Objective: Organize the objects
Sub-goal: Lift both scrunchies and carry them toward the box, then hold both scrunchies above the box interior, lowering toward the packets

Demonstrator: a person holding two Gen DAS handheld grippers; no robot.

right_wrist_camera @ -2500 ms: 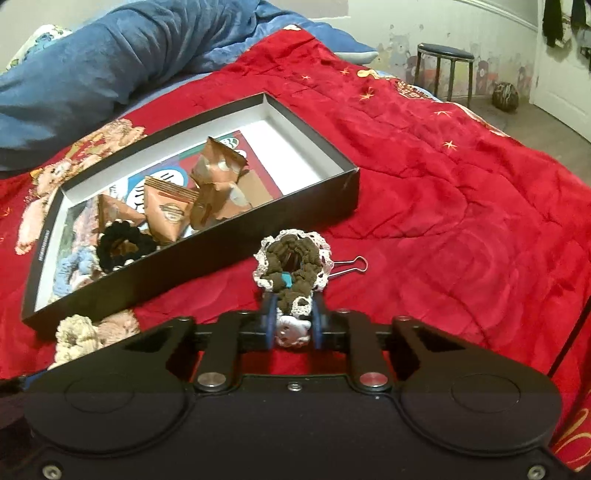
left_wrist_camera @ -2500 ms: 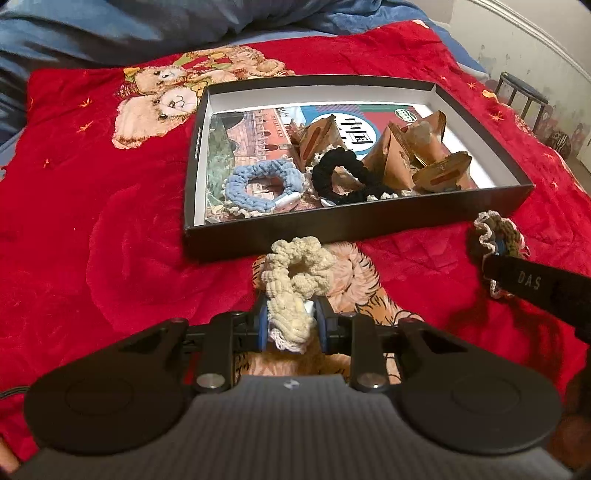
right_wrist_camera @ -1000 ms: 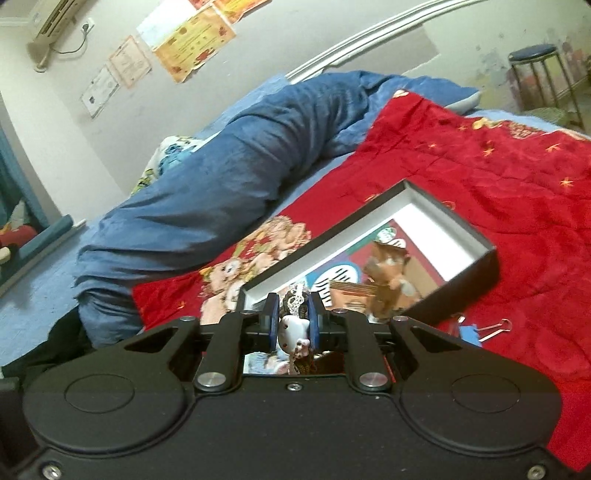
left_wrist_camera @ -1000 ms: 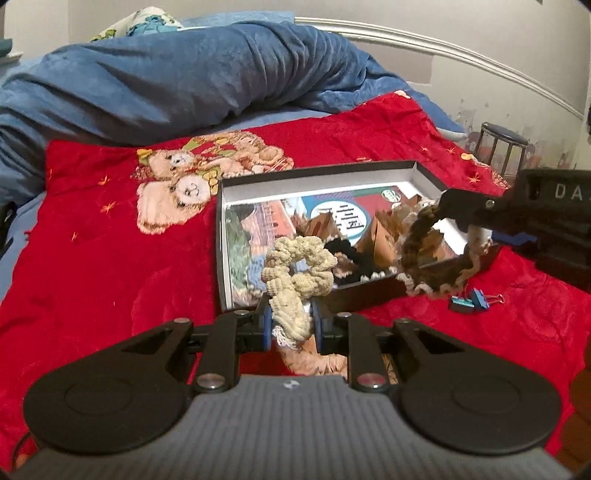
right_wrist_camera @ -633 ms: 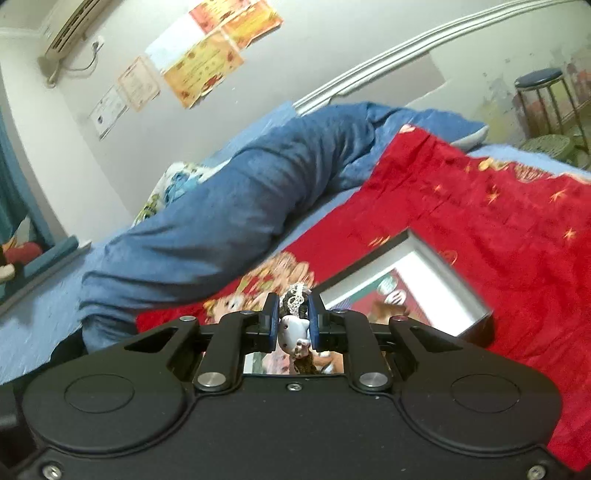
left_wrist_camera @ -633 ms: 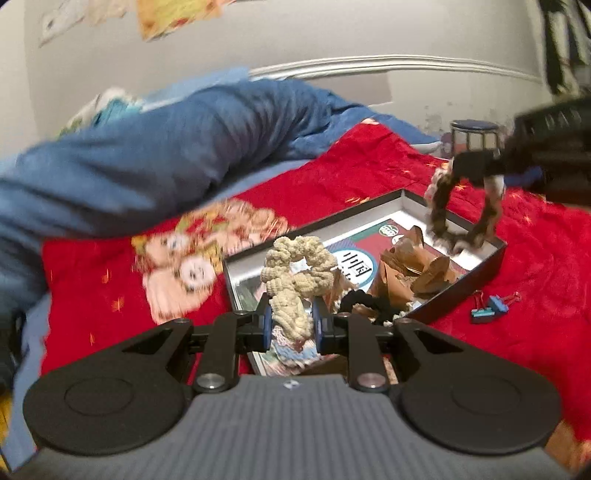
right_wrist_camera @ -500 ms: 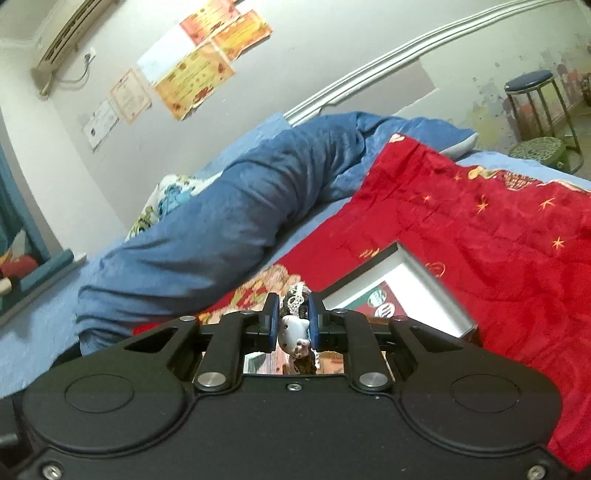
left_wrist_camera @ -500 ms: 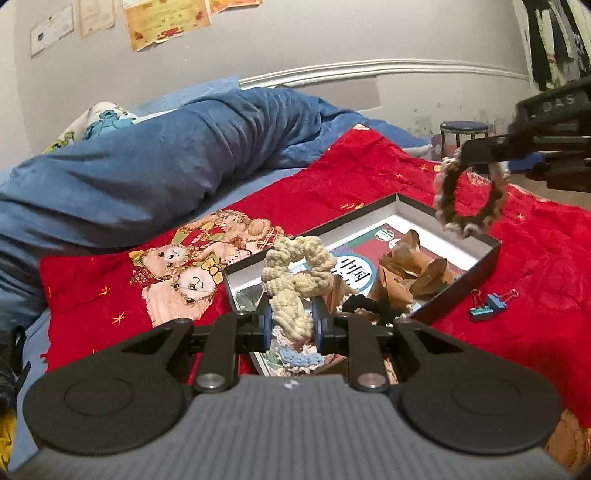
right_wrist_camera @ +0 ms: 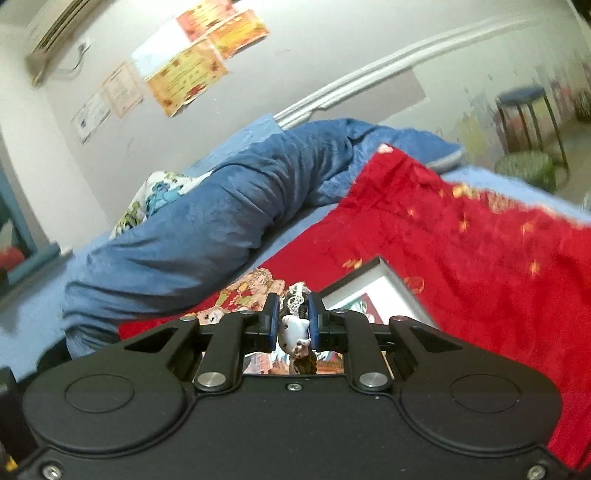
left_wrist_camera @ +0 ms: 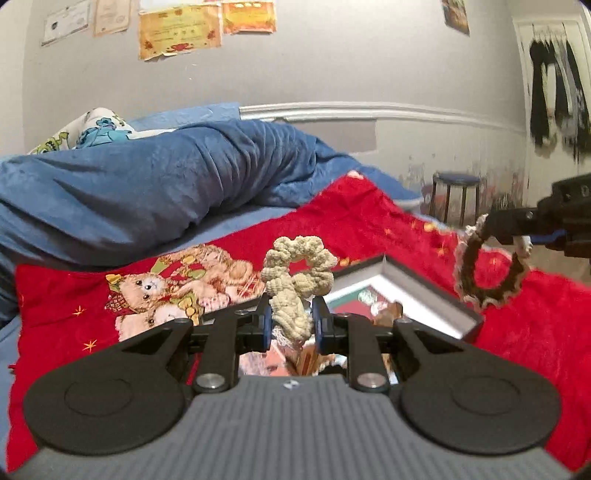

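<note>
My left gripper [left_wrist_camera: 291, 317] is shut on a cream crocheted scrunchie [left_wrist_camera: 295, 269] and holds it up above the black open box [left_wrist_camera: 428, 291] on the red blanket. My right gripper [right_wrist_camera: 291, 317] is shut on a brown scrunchie with white lace edge and a small white cat charm [right_wrist_camera: 293, 328]. In the left wrist view the brown scrunchie [left_wrist_camera: 487, 273] hangs from the right gripper [left_wrist_camera: 513, 225] above the box's right end. In the right wrist view a corner of the box [right_wrist_camera: 376, 284] shows just beyond my fingers. The box's contents are mostly hidden.
A red blanket [left_wrist_camera: 388, 225] with teddy bear prints [left_wrist_camera: 155, 291] covers the bed. A rolled blue duvet [left_wrist_camera: 147, 192] lies along the back. A stool [left_wrist_camera: 456, 195] stands by the wall at the right. Papers hang on the wall [left_wrist_camera: 181, 31].
Both grippers have lifted their scrunchies off the blanket and tilted upward, over the box. The views now show more wall and less of the box.
</note>
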